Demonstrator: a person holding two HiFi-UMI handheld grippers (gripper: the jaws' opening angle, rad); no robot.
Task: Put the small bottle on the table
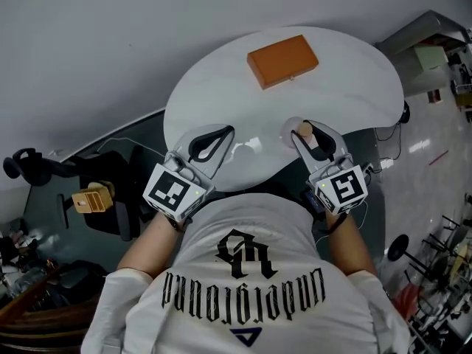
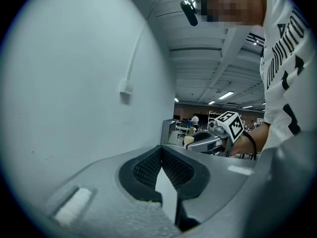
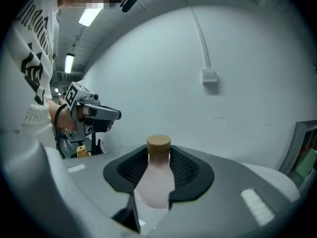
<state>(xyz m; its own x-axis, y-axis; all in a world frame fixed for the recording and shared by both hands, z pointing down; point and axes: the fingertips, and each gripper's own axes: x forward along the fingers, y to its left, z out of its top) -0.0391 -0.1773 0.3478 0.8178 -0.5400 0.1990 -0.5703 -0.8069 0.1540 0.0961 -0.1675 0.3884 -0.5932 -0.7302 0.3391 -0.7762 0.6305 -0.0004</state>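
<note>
Right gripper's (image 3: 159, 151) jaws were clamped mid-body on the small bottle (image 3: 156, 182), judged light, rigid, smooth and possibly slippery. Left gripper's (image 2: 162, 153) jaws stood together, empty. Counter (image 1: 221, 87) lay at twelve o'clock.

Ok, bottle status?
Left gripper jaws shut, empty. Right gripper holds small pale-pink tan-capped bottle over near edge of round white table. Flat orange box far side, clear.

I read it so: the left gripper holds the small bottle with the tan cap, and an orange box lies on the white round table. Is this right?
Not quite: the right gripper holds the small bottle, as the right gripper view shows; the left gripper is shut on nothing. The orange box does lie on the white round table.
</note>
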